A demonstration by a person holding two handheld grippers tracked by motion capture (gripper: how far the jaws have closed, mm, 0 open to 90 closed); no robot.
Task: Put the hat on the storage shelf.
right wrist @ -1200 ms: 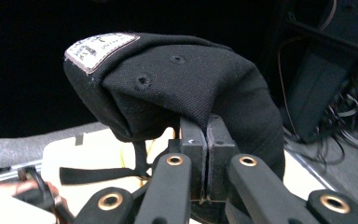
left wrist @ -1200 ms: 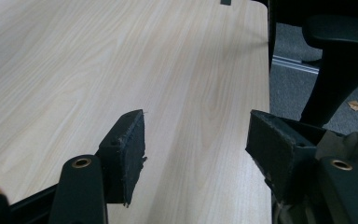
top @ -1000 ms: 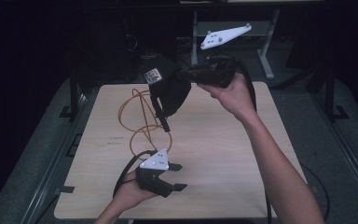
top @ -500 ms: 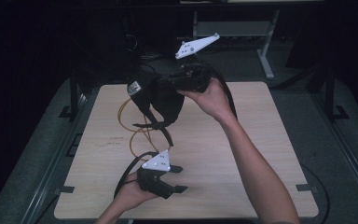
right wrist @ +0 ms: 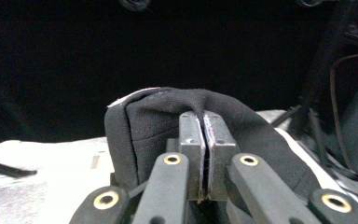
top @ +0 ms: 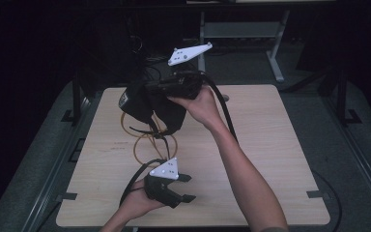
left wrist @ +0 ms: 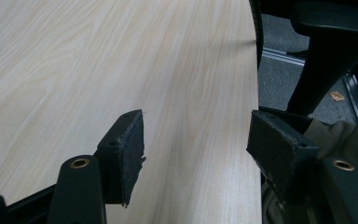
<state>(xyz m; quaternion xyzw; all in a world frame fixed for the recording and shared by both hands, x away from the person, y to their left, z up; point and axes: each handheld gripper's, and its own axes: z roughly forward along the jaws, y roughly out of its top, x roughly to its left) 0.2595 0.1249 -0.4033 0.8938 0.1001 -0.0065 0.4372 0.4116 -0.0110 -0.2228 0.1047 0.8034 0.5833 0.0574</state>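
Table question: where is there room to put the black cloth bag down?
The right half of the table, past the right forearm, is bare wood. The far left is crowded: the black cloth bag hangs from the right gripper over the yellow cable. The left gripper sits at the near edge.

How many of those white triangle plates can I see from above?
2: one white plate tops the right gripper raised over the table's far edge; the other plate tops the left gripper near the front edge.
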